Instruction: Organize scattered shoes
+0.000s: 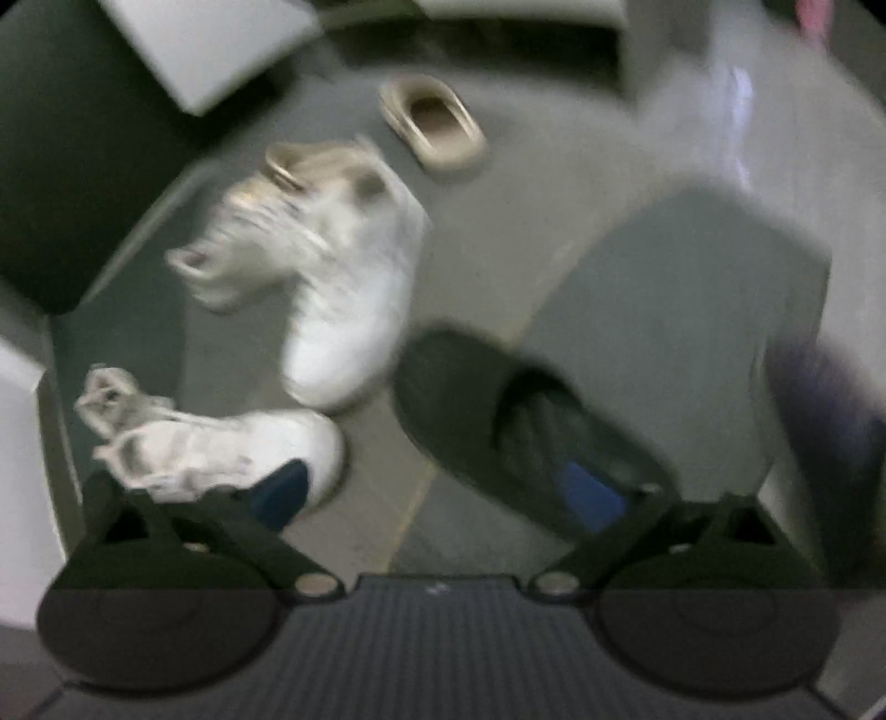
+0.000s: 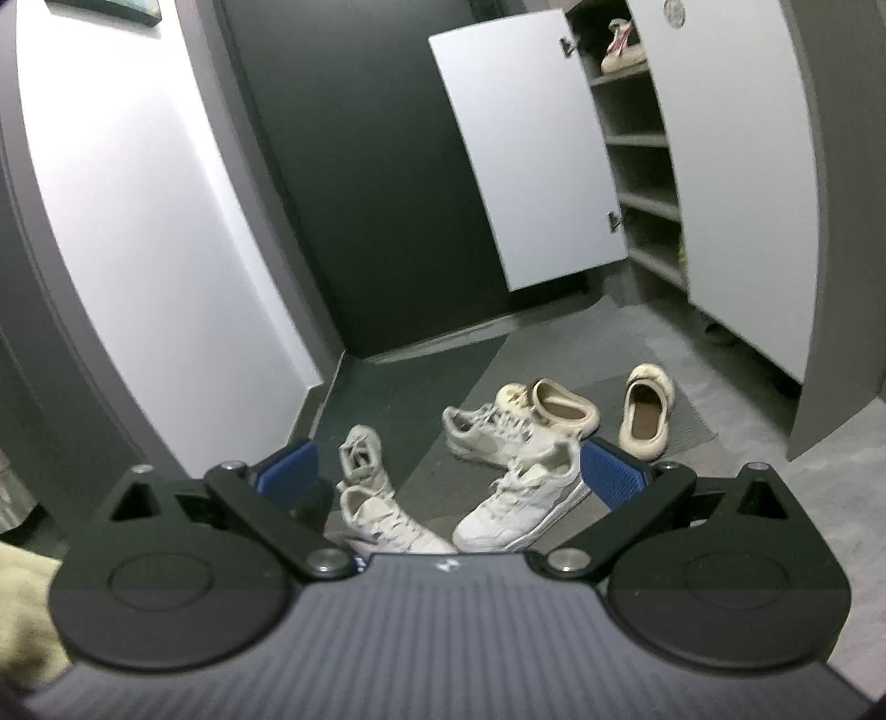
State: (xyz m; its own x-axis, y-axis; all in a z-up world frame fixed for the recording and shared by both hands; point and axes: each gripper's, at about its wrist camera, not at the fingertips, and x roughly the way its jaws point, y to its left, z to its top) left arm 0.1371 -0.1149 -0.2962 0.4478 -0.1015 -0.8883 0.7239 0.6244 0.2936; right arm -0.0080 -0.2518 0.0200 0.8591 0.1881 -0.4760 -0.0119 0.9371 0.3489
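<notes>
My left gripper (image 1: 437,493), spread, hangs just above the black slipper (image 1: 498,421); my right gripper (image 2: 448,471), also spread and empty, faces white sneakers (image 2: 520,498) beyond the slipper.

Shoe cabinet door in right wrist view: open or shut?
Open. The white door is swung out on its hinges, exposing the shelves; one shoe sits on the top shelf.

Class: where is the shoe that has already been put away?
Right wrist view, upper right: the shoe sits on the top visible shelf of the open cabinet.
</notes>
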